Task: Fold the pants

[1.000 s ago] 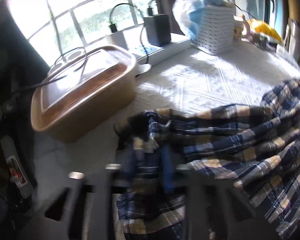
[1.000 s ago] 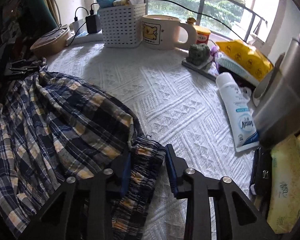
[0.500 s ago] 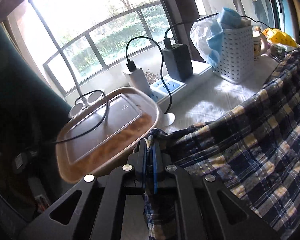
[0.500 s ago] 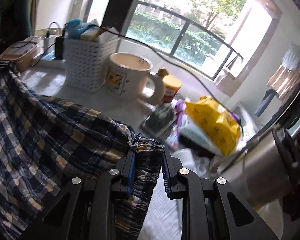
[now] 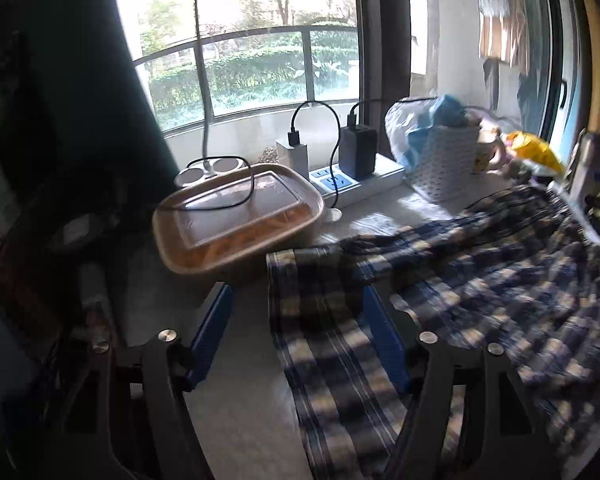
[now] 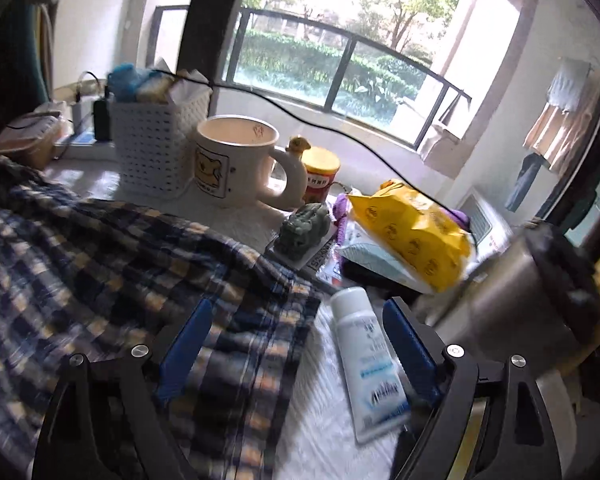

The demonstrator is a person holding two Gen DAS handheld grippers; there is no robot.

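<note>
**Both tools spread wide over the plaid pants**

While our left tool point(image 5: 298, 334) stands with its blue pads far apart and grips nothing, a strip of the navy, white and tan plaid pants point(image 5: 440, 300) lies flat on the table between those pads. We see the cloth spread rightward from there across the white quilted table point(image 6: 324, 440), with one edge close beside the brown rectangular plastic food box with a clear lid point(image 5: 240, 216). A black cable rests on that lid. Behind the box sit a white power strip point(image 5: 360, 182) with a white charger and a black charger plugged in, and then a white woven plastic basket point(image 5: 444, 164).

Our right tool point(image 6: 296, 346) is just as widely spread and holds nothing. Its left pad hovers over a corner of the pants point(image 6: 140, 280), and its right pad is beside a white squeeze tube point(image 6: 366, 364) that lies on the bare table between the pads. Beyond we see a large cream ceramic mug with a bear picture point(image 6: 236, 160), a small can with a yellow lid point(image 6: 320, 174), a green carved stone figure point(image 6: 304, 230) and a yellow crinkled snack bag point(image 6: 412, 232). The moving cloth looks blurred in both views.
</note>
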